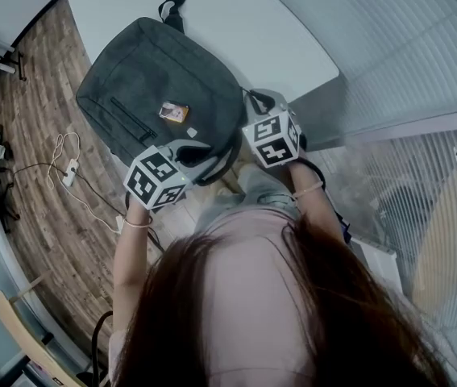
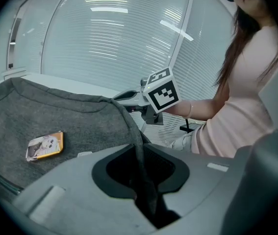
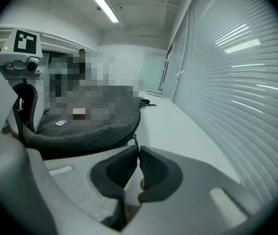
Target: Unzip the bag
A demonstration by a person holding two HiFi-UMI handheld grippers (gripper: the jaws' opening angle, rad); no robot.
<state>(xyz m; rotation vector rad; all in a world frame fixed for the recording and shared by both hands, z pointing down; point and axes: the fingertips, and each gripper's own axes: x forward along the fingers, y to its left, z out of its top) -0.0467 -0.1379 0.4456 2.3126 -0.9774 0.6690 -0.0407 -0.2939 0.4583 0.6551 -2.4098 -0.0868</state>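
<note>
We note the left gripper (image 2: 141,173) clamps the bag (image 2: 55,116) edge and the right gripper (image 3: 138,163) pinches the zipper pull (image 3: 135,142). We draw along the track, fabric taut.

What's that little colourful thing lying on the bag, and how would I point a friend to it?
On the white table lies a dark grey bag, flat. Near the middle of its upper face sits a small rectangular badge with an orange edge and a drawn picture. It is the only bright spot on the fabric; the tab beside it is plain and pale.
</note>
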